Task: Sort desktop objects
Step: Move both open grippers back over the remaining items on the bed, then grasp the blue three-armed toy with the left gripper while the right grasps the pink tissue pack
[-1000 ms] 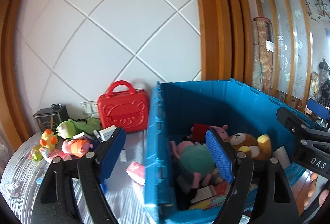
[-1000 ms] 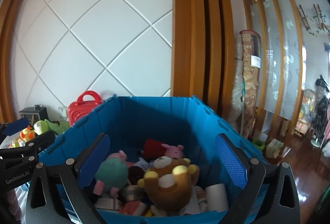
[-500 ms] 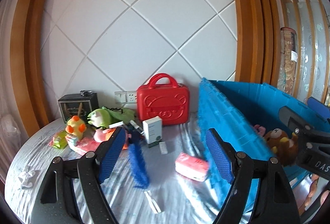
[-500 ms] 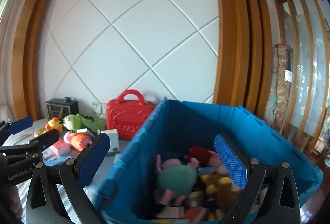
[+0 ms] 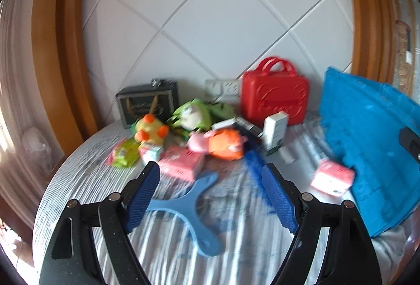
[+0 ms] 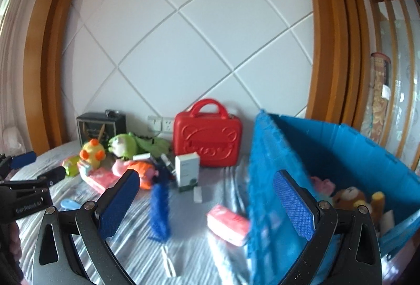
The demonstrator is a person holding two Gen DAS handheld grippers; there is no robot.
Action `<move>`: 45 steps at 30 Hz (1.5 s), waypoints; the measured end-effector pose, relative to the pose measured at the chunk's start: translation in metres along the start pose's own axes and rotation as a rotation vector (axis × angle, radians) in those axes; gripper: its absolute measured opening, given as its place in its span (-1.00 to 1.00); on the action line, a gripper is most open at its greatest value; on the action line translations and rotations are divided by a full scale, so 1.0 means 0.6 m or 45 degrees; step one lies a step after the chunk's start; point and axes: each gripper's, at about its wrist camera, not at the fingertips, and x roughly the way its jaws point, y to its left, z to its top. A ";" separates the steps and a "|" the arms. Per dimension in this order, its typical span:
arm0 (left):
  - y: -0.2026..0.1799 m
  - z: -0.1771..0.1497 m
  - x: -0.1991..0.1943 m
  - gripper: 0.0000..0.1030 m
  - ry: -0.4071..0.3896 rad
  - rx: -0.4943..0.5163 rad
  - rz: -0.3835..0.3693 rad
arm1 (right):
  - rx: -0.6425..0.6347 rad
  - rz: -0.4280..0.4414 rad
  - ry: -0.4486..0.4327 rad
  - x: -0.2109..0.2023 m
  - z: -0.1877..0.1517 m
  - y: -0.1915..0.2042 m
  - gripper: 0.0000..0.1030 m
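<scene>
A blue crate (image 6: 341,153) stands at the right of the table and holds plush toys, among them a brown bear (image 6: 349,197). Loose items lie on the striped cloth: a light blue three-armed boomerang (image 5: 194,208), a blue bristle brush (image 6: 158,208), pink packets (image 5: 181,164) (image 6: 228,223), an orange and pink plush (image 5: 220,143), a yellow plush (image 5: 151,128), a green plush (image 5: 194,114) and a white box (image 6: 187,172). My left gripper (image 5: 210,198) is open and empty above the boomerang. My right gripper (image 6: 207,208) is open and empty near the crate's left wall.
A red carry case (image 6: 207,140) and a dark clock box (image 5: 147,103) stand against the white panelled wall. A wall socket (image 5: 223,86) sits between them. The left gripper's body shows at the left edge of the right wrist view (image 6: 23,193). The round table edge (image 5: 52,187) curves at left.
Both grippers have swung left, away from the crate's inside and over the table's loose items. The boomerang has come into the left wrist view. Both stay open.
</scene>
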 end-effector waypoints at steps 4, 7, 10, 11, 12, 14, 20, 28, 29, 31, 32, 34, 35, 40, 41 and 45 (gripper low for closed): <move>0.051 -0.034 0.067 0.55 0.138 -0.073 0.055 | -0.022 0.032 0.160 0.062 -0.039 0.037 1.00; 0.073 -0.066 0.119 0.55 0.252 -0.121 0.103 | -0.055 0.042 0.270 0.118 -0.085 0.053 1.00; 0.083 -0.099 0.162 0.55 0.359 -0.139 0.129 | -0.068 0.006 0.413 0.190 -0.148 0.052 1.00; 0.086 -0.109 0.172 0.55 0.381 -0.146 0.138 | -0.066 -0.007 0.448 0.209 -0.165 0.051 1.00; 0.088 -0.118 0.186 0.55 0.408 -0.154 0.148 | -0.062 -0.032 0.490 0.233 -0.188 0.047 1.00; 0.090 -0.135 0.212 0.55 0.463 -0.163 0.160 | -0.050 -0.093 0.564 0.276 -0.231 0.034 1.00; 0.095 -0.162 0.288 0.55 0.564 -0.187 0.186 | 0.068 -0.193 0.660 0.356 -0.298 -0.016 1.00; 0.082 -0.179 0.387 0.55 0.726 -0.223 0.132 | 0.006 -0.574 0.603 0.398 -0.307 -0.018 0.99; 0.078 -0.181 0.398 0.55 0.741 -0.211 0.130 | 0.011 -0.636 0.610 0.405 -0.308 -0.021 1.00; 0.074 -0.185 0.424 0.55 0.778 -0.193 0.142 | 0.034 -0.711 0.608 0.414 -0.308 -0.027 1.00; 0.074 -0.189 0.437 0.55 0.802 -0.198 0.138 | 0.042 -0.735 0.601 0.416 -0.308 -0.027 1.00; 0.080 -0.193 0.462 0.56 0.832 -0.236 0.127 | 0.041 -0.774 0.599 0.421 -0.309 -0.027 1.00; 0.084 -0.191 0.467 0.54 0.813 -0.251 0.137 | 0.037 -0.796 0.602 0.423 -0.310 -0.026 1.00; 0.098 -0.179 0.491 0.48 0.789 -0.250 0.148 | 0.077 -0.844 0.605 0.424 -0.304 -0.033 1.00; 0.100 -0.178 0.494 0.48 0.784 -0.248 0.147 | 0.084 -0.851 0.605 0.424 -0.303 -0.034 1.00; 0.104 -0.175 0.506 0.48 0.744 -0.226 0.142 | 0.121 -0.904 0.615 0.432 -0.300 -0.032 1.00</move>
